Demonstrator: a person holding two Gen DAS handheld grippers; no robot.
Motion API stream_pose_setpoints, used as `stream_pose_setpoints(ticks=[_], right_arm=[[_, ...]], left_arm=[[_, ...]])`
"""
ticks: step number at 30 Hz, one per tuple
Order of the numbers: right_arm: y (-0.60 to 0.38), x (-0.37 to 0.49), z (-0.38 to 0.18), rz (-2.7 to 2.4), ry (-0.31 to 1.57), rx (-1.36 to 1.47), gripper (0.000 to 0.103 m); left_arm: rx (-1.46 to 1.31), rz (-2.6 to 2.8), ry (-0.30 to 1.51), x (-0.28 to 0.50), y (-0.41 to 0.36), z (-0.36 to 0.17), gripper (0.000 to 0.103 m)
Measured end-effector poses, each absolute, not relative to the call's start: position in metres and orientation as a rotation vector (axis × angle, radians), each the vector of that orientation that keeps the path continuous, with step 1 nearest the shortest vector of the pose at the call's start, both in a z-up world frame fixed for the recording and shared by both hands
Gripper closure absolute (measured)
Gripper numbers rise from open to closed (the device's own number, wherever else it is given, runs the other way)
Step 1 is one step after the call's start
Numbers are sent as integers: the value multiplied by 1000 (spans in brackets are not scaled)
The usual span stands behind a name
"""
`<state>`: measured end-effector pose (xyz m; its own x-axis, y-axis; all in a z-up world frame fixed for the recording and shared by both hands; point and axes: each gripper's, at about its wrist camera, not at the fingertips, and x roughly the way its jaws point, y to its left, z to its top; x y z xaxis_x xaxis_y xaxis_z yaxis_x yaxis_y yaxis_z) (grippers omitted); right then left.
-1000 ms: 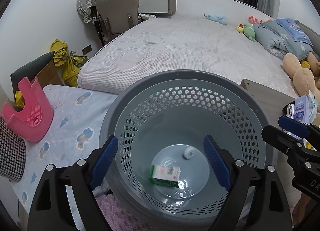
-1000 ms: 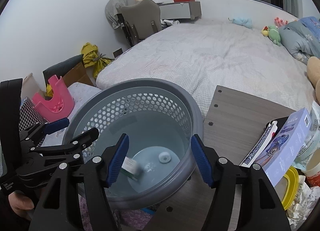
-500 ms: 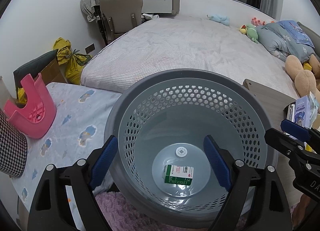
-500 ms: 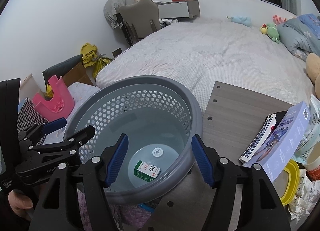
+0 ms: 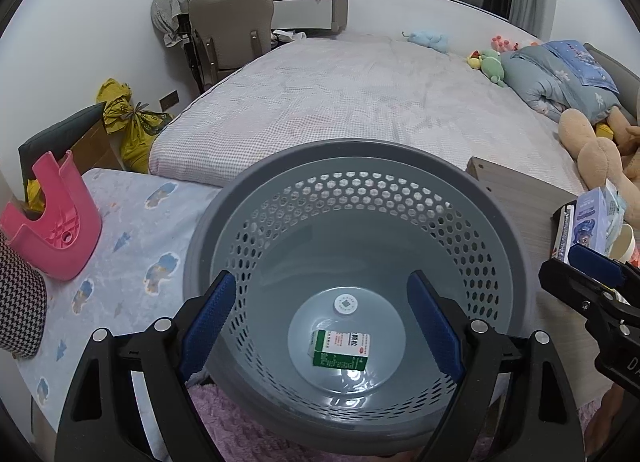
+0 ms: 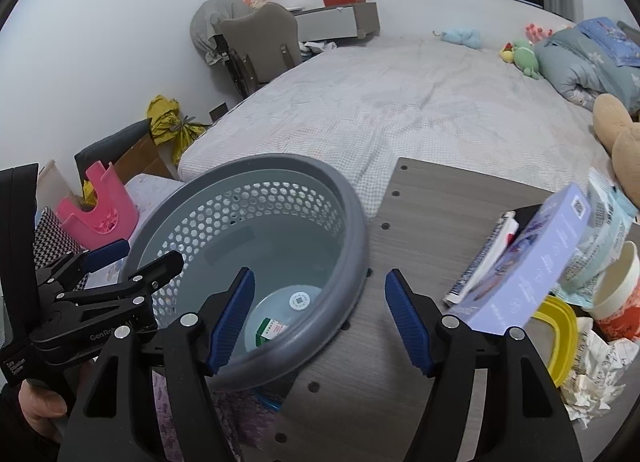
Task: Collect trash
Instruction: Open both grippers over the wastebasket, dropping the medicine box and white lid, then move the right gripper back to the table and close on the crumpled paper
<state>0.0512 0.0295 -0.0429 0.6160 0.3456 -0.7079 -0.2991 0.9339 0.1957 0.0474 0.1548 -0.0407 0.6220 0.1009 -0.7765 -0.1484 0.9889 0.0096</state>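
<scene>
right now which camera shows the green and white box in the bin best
The left wrist view: it looks straight down into the gray bin and shows the whole green and white box. The right wrist view shows only part of it behind the rim.

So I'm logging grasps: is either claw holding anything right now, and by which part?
Nothing is held. Both the left claw and right claw are open and empty; the box lies loose in the bin.

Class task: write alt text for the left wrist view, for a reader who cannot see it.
An open left gripper hangs over a grey perforated plastic waste basket with a small green-and-white carton lying on its bottom. Behind are a large bed with a pale checked cover and an overturned pink plastic stool.
</scene>
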Motion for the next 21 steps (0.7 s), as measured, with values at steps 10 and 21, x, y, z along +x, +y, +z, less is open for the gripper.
stream_pose_setpoints(ticks=[10,21], right_arm=[[-21,29,-34,273,798,109,35],[-71,3,-32,197,769,167,34]], left_arm=[[-30,54,869,50,112,-33,19],[0,-35,848,38,67,-21,19]])
